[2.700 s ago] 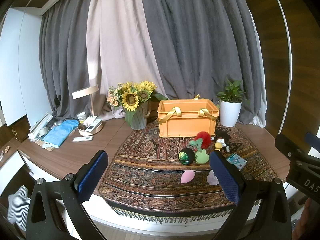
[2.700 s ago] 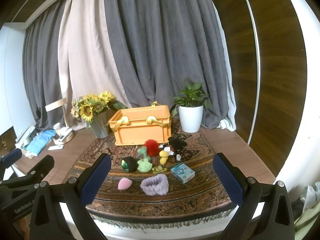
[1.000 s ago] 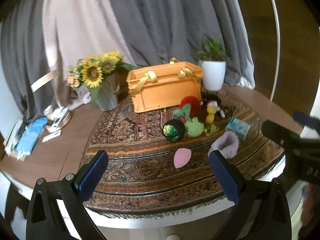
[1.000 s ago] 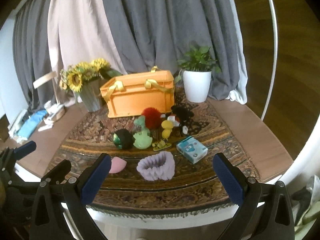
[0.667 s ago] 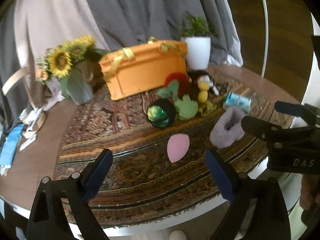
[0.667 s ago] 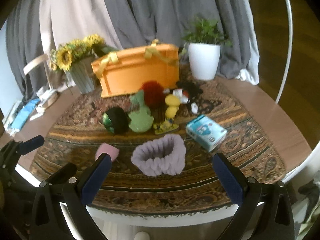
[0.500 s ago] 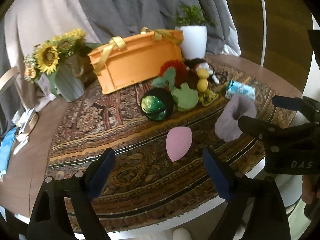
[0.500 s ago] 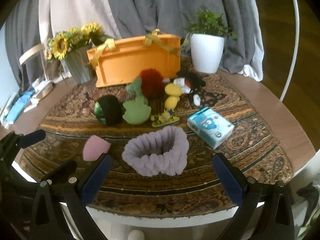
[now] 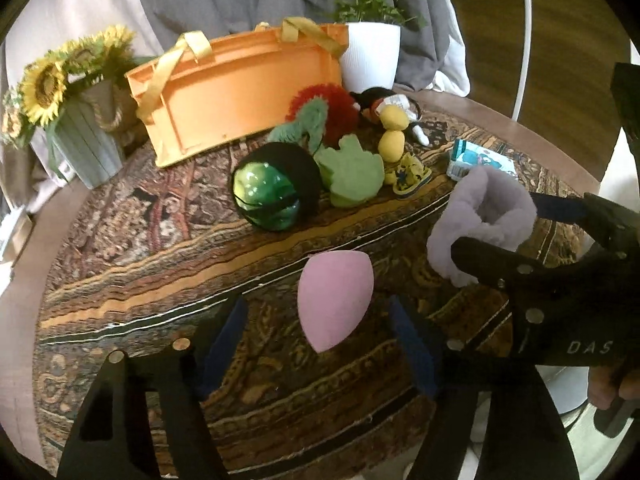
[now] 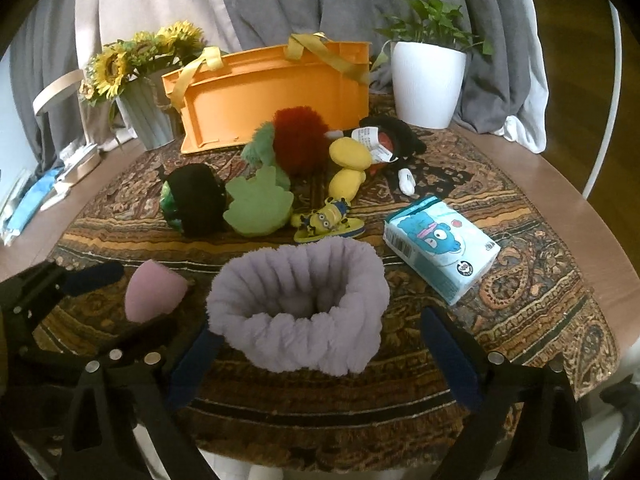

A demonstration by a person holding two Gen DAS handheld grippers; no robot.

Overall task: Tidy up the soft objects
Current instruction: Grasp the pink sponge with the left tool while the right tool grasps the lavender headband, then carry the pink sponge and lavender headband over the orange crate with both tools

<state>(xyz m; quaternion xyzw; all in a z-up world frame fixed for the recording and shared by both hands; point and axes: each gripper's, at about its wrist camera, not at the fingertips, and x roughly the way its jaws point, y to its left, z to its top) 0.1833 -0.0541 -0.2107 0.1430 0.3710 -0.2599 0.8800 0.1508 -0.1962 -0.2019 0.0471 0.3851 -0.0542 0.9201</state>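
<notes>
With the left gripper (image 9: 318, 334) closing around the pink sponge (image 9: 335, 298) at lower centre, not yet pinched, and the right gripper (image 10: 320, 354) narrowing round the untouched lilac headband (image 10: 298, 310), squeeze each gently mid-body before lifting toward the orange crate (image 10: 276, 92) at upper centre

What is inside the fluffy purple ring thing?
The purple ring stands open side up on the rug. Inside, only its own fluffy wall shows, and maybe a purple fold at the bottom. The near wall hides the rest of the bottom.
</notes>
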